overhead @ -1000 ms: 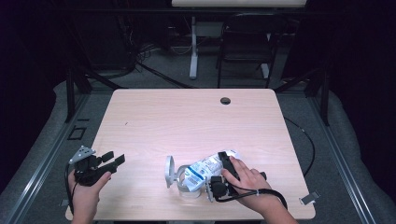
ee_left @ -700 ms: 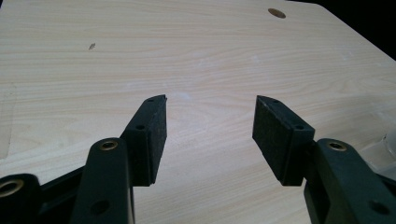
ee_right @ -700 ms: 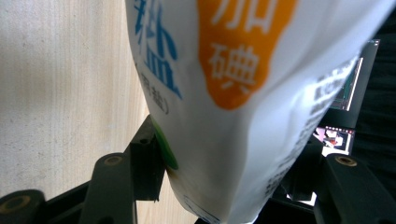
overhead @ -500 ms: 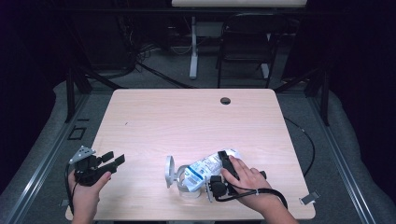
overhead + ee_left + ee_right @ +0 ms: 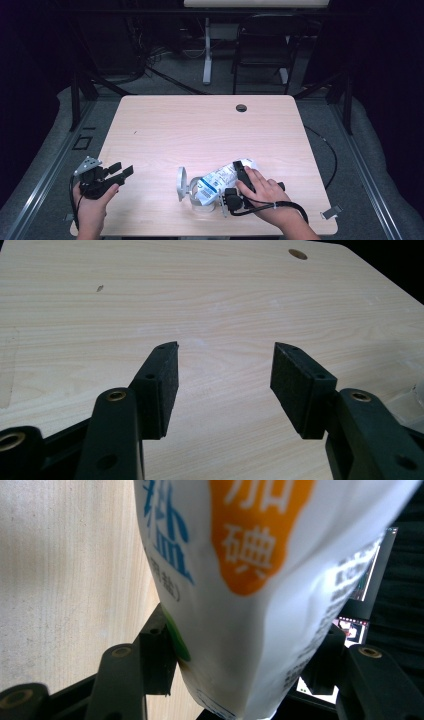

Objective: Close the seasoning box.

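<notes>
- Filling most of the high view, the pale wooden worktop [image 5: 210, 135] carries everything I work with; a small round hole [image 5: 241, 107] sits near its far edge, right of the middle.
- A white bag [image 5: 220, 179] with blue and orange print lies on its side near the near edge, a little right of the middle, running from lower left to upper right.
- In the right gripper view the same bag [image 5: 250, 595] stands between my two black jaws, with its blue characters and an orange patch close to the camera.
- My right gripper [image 5: 239, 181] lies over the bag, and its jaws are clamped on the bag at both sides, spread wide by its bulk; my hand rests on top.
- A pale, round-ended holder [image 5: 186, 186] touches the bag's lower left end; I cannot tell what it is.
- My left gripper [image 5: 116, 171] hangs at the near left corner, well apart from the bag, jaws pointing toward the middle of the worktop.
- In the left gripper view its jaws stand apart with nothing but bare wood between them.
- A dark fleck [image 5: 100, 288] marks the wood toward the far left edge.
</notes>
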Tool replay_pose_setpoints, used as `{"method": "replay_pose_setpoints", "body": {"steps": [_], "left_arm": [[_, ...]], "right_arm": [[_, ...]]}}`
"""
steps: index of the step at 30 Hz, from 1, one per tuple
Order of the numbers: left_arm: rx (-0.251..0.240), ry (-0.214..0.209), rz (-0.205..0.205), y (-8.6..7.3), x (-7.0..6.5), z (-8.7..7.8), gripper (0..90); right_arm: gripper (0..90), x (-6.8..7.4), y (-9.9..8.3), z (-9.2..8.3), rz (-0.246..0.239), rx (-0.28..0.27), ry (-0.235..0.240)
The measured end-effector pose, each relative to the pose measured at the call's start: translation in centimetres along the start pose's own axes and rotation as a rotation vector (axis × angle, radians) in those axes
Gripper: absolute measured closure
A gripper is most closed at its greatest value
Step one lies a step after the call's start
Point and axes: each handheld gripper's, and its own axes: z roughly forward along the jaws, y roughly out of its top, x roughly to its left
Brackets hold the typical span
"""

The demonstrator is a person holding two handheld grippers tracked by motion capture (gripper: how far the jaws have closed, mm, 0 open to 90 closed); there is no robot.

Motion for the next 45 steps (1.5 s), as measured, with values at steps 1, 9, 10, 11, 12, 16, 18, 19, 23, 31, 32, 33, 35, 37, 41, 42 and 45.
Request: {"method": "replay_pose_setpoints", "body": {"steps": [1,9,10,11,12,16,18,19,23,31,32,33,35,37,41,42,45], "left_arm": [[0.001,-0.001,0.001,0.0,-0.01,0.0,45.5],[0.002,-0.001,0.001,0.03,0.01,-0.07,45.4],[0.002,-0.001,0.001,0.03,0.01,-0.07,45.5],[0.002,-0.002,0.001,0.03,0.01,-0.06,45.5],[0.003,-0.002,0.002,0.03,0.01,-0.06,45.4],[0.003,-0.003,0.002,0.03,0.0,-0.07,45.4],[0.002,-0.002,0.001,0.02,0.02,-0.08,45.5],[0.002,-0.001,0.0,0.01,0.03,-0.08,45.5],[0.006,-0.002,0.003,-0.02,0.05,-0.09,45.4],[-0.001,-0.002,-0.001,-0.03,0.06,-0.14,45.4],[-0.001,-0.002,-0.001,-0.02,0.06,-0.13,45.4],[-0.001,-0.003,-0.001,-0.02,0.06,-0.13,45.4],[0.0,-0.003,-0.001,-0.01,0.06,-0.12,45.4],[-0.002,-0.003,-0.002,-0.02,0.07,-0.13,45.4],[-0.003,-0.001,-0.004,-0.04,0.1,-0.12,45.4],[-0.002,-0.002,-0.003,-0.03,0.11,-0.12,45.4],[0.0,-0.003,-0.002,-0.03,0.11,-0.1,45.4]], "right_arm": [[43.1,0.02,-0.02,0.04,0.0,-0.008,-0.003],[43.1,-0.06,0.05,-0.04,-0.032,0.003,-0.019],[43.1,-0.08,0.05,-0.03,-0.036,0.0,-0.022],[43.2,-0.08,0.06,-0.02,-0.039,-0.001,-0.024],[43.2,-0.16,0.12,-0.11,-0.051,0.011,-0.024],[43.2,-0.23,0.18,-0.17,-0.064,0.014,-0.03],[43.3,-0.14,0.15,-0.1,-0.058,0.005,-0.03],[43.3,-0.15,0.17,-0.11,-0.06,0.006,-0.031],[43.4,-0.2,0.19,-0.15,-0.07,0.007,-0.036],[43.5,-0.3,0.22,-0.23,-0.085,0.011,-0.038],[43.5,-0.3,0.22,-0.23,-0.085,0.011,-0.038],[43.5,-0.33,0.23,-0.26,-0.087,0.014,-0.038],[43.6,-0.36,0.23,-0.26,-0.089,0.014,-0.037],[43.6,-0.45,0.28,-0.37,-0.102,0.03,-0.04],[43.6,-0.38,0.21,-0.27,-0.094,0.02,-0.038],[43.6,-0.38,0.21,-0.27,-0.094,0.02,-0.038],[43.6,-0.4,0.21,-0.26,-0.097,0.02,-0.038]]}}
